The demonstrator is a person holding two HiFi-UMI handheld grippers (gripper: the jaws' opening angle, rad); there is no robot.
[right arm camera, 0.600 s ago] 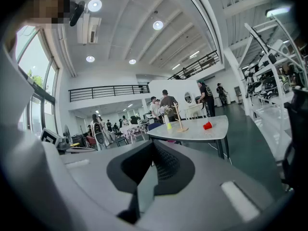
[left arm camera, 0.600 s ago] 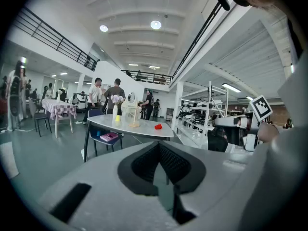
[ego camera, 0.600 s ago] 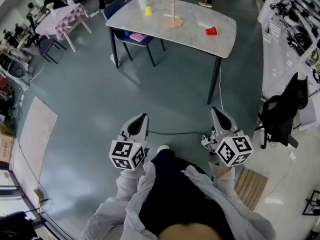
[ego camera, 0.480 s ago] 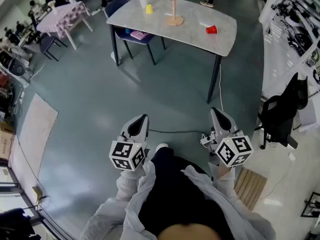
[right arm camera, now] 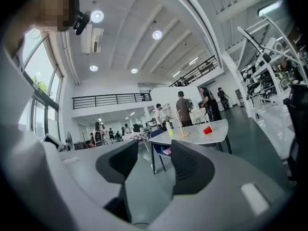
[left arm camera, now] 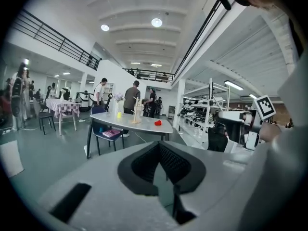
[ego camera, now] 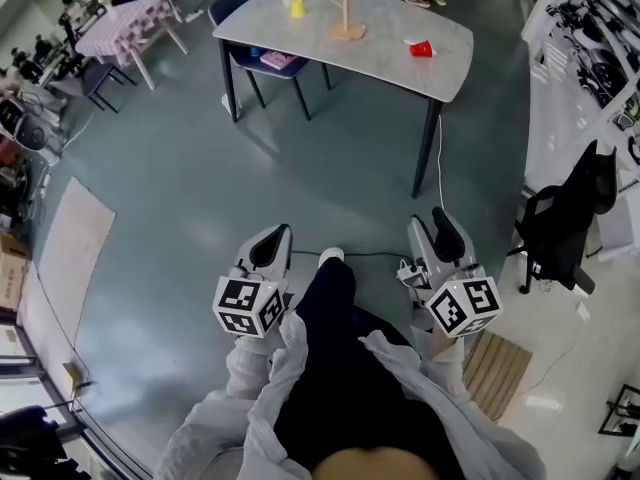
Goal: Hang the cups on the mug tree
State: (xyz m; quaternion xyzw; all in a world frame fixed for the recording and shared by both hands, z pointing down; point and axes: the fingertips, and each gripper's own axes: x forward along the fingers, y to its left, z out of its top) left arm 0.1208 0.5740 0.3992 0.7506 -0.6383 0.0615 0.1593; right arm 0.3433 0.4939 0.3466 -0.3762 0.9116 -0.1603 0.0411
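Observation:
A wooden mug tree (ego camera: 347,8) stands on a grey table (ego camera: 385,63) far ahead across the floor. A yellow cup (ego camera: 297,8) sits to its left and a red cup (ego camera: 421,49) lies to its right. My left gripper (ego camera: 270,249) and right gripper (ego camera: 432,238) are held in front of the person's body, far from the table, with nothing in either. In the left gripper view the left gripper (left arm camera: 159,146) has its tips together, beyond them the mug tree (left arm camera: 137,112) and red cup (left arm camera: 157,122). The right gripper (right arm camera: 155,150) shows a clear gap, with the red cup (right arm camera: 207,129) beyond.
A blue chair holding a pink book (ego camera: 278,60) is tucked under the table. A black office chair (ego camera: 560,233) stands at the right, a wooden slat board (ego camera: 497,368) near the person's right side. A cable (ego camera: 375,256) runs over the floor. A checkered table (ego camera: 130,23) and people are further back.
The table has slid up towards the top of the head view, and a foot has come forward between the grippers. Both grippers stay in front of the body.

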